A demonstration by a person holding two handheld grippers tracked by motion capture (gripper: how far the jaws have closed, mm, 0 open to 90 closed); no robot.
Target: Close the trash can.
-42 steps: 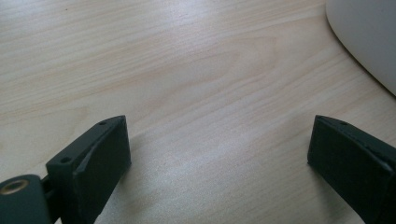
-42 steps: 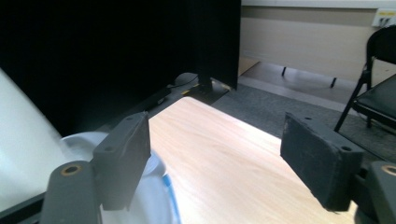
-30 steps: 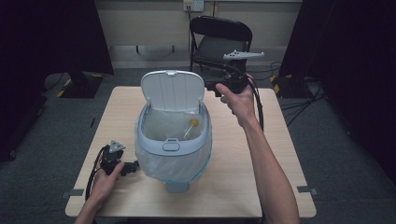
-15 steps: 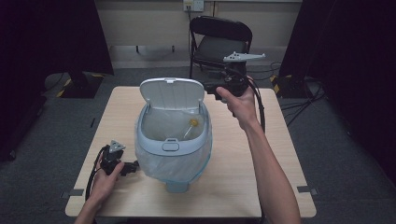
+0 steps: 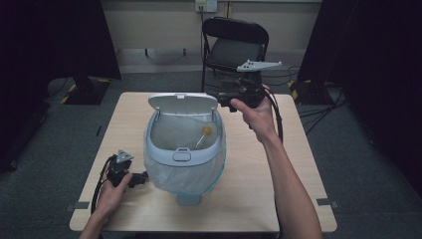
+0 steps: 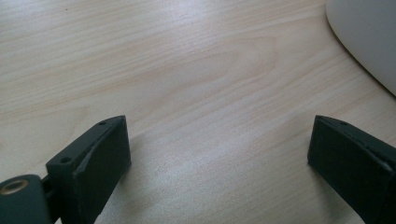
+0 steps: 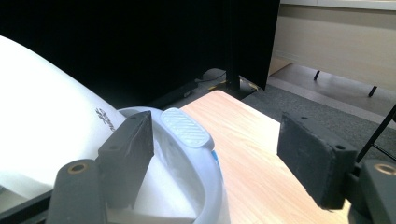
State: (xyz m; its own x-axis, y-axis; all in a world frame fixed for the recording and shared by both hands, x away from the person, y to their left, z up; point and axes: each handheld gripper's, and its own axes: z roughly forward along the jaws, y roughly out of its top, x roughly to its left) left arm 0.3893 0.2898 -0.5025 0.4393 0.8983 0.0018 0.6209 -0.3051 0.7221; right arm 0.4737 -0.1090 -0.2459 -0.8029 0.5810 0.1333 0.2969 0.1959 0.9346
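The lidded bin (image 5: 184,149) stood mid-table (image 5: 298,199), its lid (image 5: 183,103) raised. Right gripper (image 5: 221,97) sat beside the lid's edge, jaws wide, gripping nothing. Left gripper (image 5: 142,178) rested on the table beside the bin, jaws wide, empty.

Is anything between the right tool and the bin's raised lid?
Nothing visible. The right tool is open at the right edge of the lid of the bin. In the right gripper view one jaw overlaps the lid; whether it touches is unclear.
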